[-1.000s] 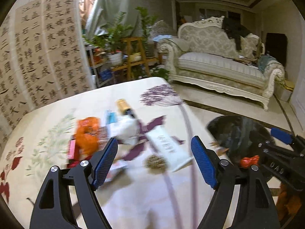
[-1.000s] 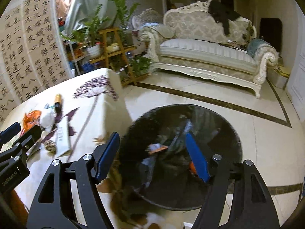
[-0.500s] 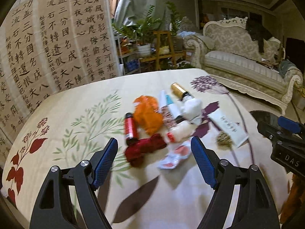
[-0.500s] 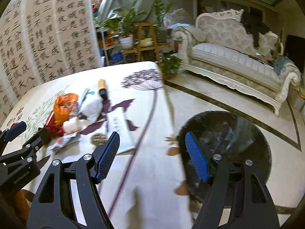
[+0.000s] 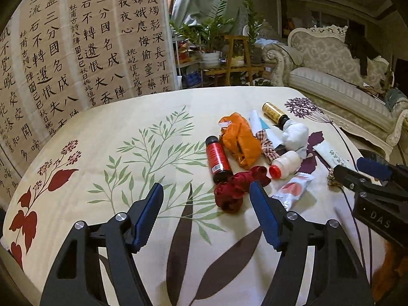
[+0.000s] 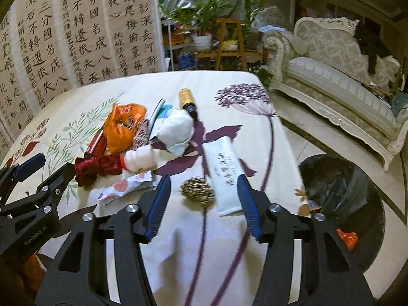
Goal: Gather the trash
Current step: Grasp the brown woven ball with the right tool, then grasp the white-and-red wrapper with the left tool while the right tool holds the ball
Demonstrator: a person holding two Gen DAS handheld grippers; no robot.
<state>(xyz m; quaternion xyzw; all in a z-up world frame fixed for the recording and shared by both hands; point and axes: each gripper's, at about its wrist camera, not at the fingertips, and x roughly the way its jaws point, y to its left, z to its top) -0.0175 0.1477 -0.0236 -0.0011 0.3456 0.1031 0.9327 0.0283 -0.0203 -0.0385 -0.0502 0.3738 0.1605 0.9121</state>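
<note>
A heap of litter lies on the flower-print tablecloth (image 5: 107, 132): a red bottle (image 5: 218, 159), an orange bag (image 5: 239, 140), a dark red crumpled cloth (image 5: 237, 188), a white bottle with a red cap (image 5: 285, 164), a white wad (image 5: 295, 132) and a wrapper (image 5: 293, 188). My left gripper (image 5: 205, 186) hovers open just short of the red cloth, with nothing between its fingers. My right gripper (image 6: 204, 178) points at a brown spiky ball (image 6: 197, 191) beside a long white packet (image 6: 224, 176). Its jaws are closing, and the ball shows between the pads, apart from them.
A bin lined with a black bag (image 6: 341, 201) stands on the floor to the right of the table, with scraps in it. A gold bottle (image 6: 187, 100) lies at the heap's far end. A calligraphy screen (image 5: 76, 51), plants and a sofa (image 6: 331, 76) lie beyond.
Both views have swung left, from the bin on the floor to the litter on the table. The right gripper's fingers have come closer together.
</note>
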